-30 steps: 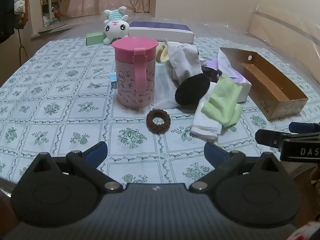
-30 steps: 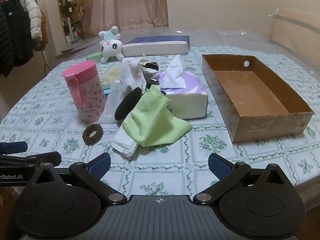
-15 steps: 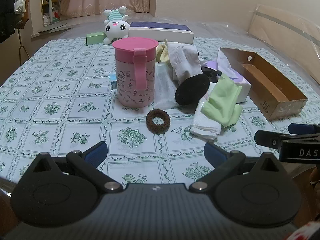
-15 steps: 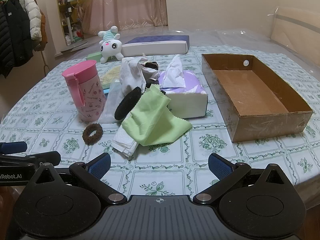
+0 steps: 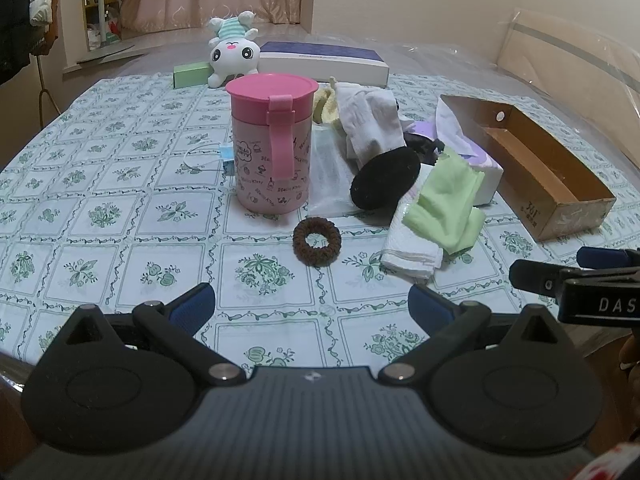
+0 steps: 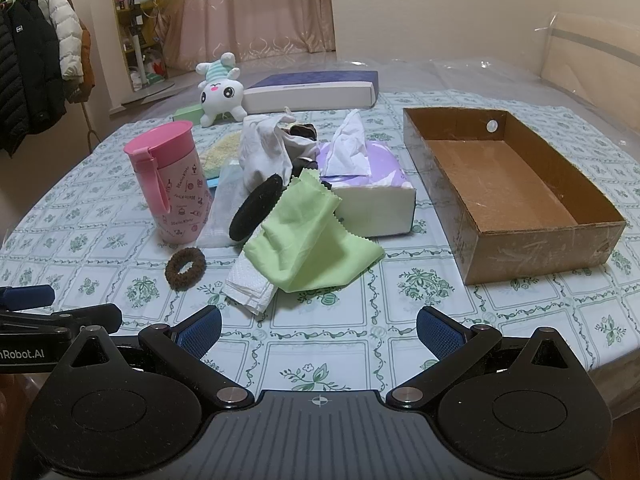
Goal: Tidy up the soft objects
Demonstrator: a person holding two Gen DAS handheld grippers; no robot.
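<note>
Soft items lie heaped mid-table: a light green cloth draped over a folded white towel, a black round pad, white crumpled fabric and a brown scrunchie. An open cardboard box stands to the right. My left gripper is open above the near table edge, short of the scrunchie. My right gripper is open too, near the front edge before the green cloth. Neither holds anything.
A pink lidded mug stands left of the heap and a purple tissue pack right of it. At the back are a white plush toy, a long blue-white box and a small green box. Coats hang at left.
</note>
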